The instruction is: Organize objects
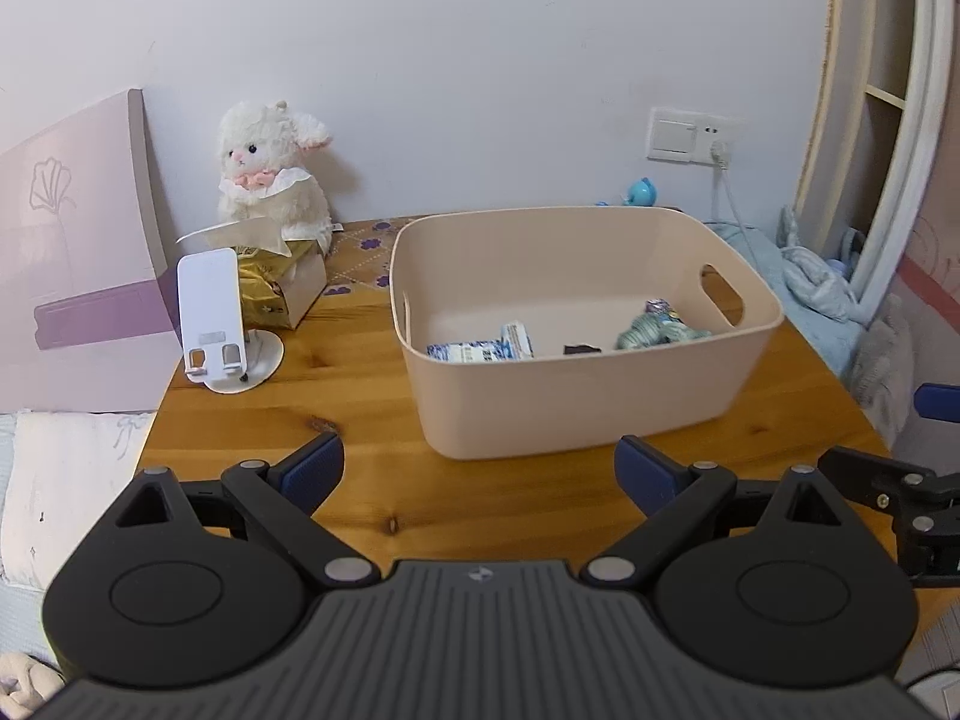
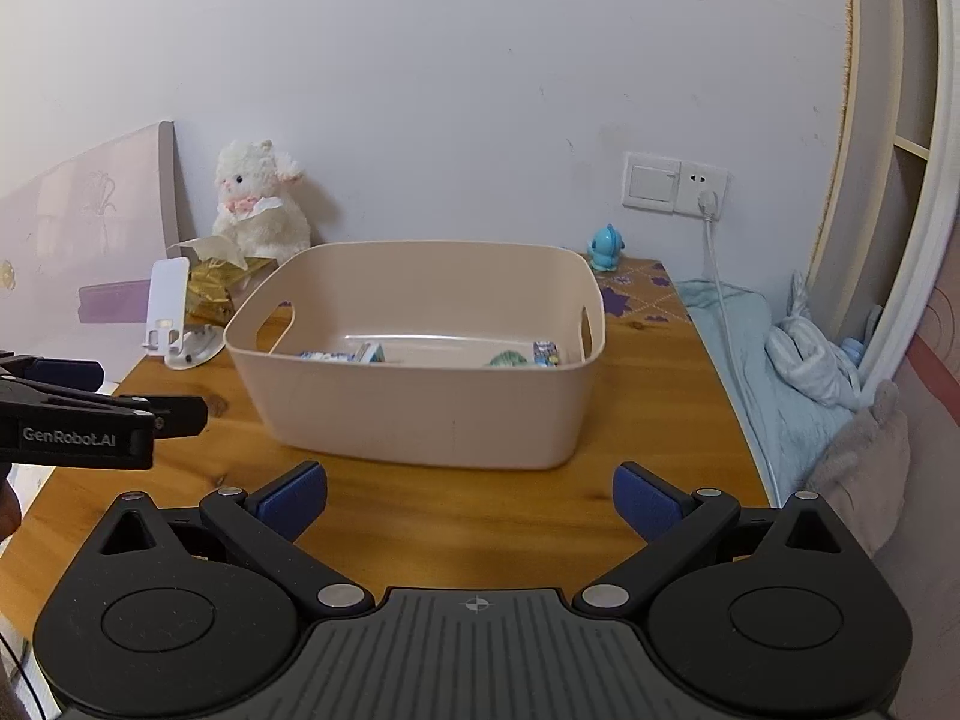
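A knotty orange-brown wooden table (image 1: pixel 372 498) is seen in the left wrist view, set against a pale wall; on it stands a beige plastic storage bin with cut-out handles (image 1: pixel 576 402), in which lie a blue-and-white carton (image 1: pixel 480 349), a small dark item (image 1: pixel 581 349) and a pale green crumpled bundle (image 1: pixel 654 330); a white folding phone stand (image 1: pixel 219 324) is placed left of the bin, a gold tissue box (image 1: pixel 282 288) just behind it, and a white plush lamb (image 1: pixel 270 174) at the wall; the left gripper (image 1: pixel 479 471) is held wide apart over bare wood, nothing between its blue pads; in the right wrist view the same bin (image 2: pixel 420 414) is seen at the table's middle, a small blue toy figure (image 2: pixel 606 249) near the far right corner, a white wall socket (image 2: pixel 675 183) above it; the right gripper (image 2: pixel 470 495) is likewise spread wide and empty, short of the bin.
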